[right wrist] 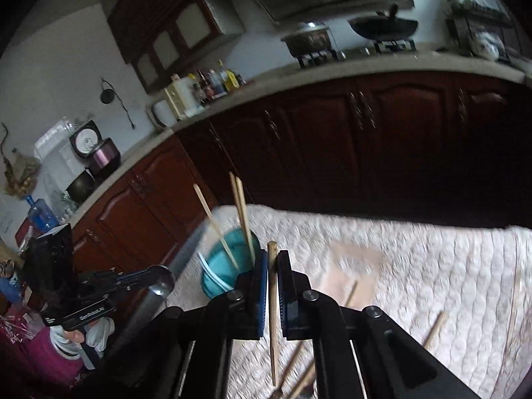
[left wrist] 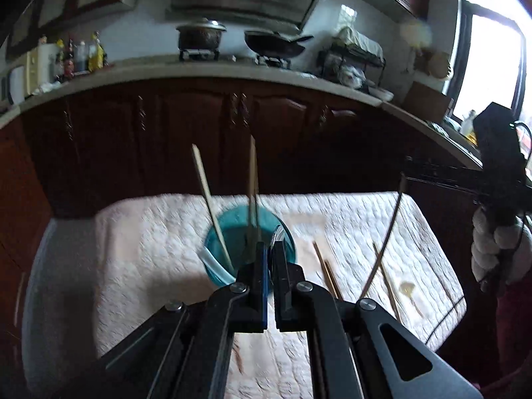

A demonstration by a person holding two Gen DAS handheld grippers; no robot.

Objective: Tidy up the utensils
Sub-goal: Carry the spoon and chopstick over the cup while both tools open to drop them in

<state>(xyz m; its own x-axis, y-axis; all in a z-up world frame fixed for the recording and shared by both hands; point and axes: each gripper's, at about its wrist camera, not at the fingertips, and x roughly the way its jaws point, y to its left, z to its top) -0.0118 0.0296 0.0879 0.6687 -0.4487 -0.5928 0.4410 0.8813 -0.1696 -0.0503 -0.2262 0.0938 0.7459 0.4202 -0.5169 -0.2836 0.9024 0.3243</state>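
Observation:
A teal cup [left wrist: 232, 246] stands on the white quilted table cover [left wrist: 149, 239] with three wooden chopsticks [left wrist: 209, 199] leaning in it. My left gripper [left wrist: 271, 252] is shut on a metal spoon [left wrist: 278, 237], right of the cup; the spoon's bowl shows in the right wrist view [right wrist: 163, 284]. My right gripper [right wrist: 272, 259] is shut on a wooden chopstick [right wrist: 273, 316], held upright just right of the cup [right wrist: 226, 266]. In the left wrist view it hangs as a dark chopstick [left wrist: 385, 239] from the right gripper [left wrist: 404, 179]. Loose chopsticks [left wrist: 327, 274] lie on the cover.
Dark red kitchen cabinets [left wrist: 199, 139] and a counter with a pot [left wrist: 199, 38] and wok [left wrist: 276, 45] stand behind the table. More loose chopsticks [right wrist: 434, 331] lie right on the cover. The table edge drops off at left [left wrist: 43, 266].

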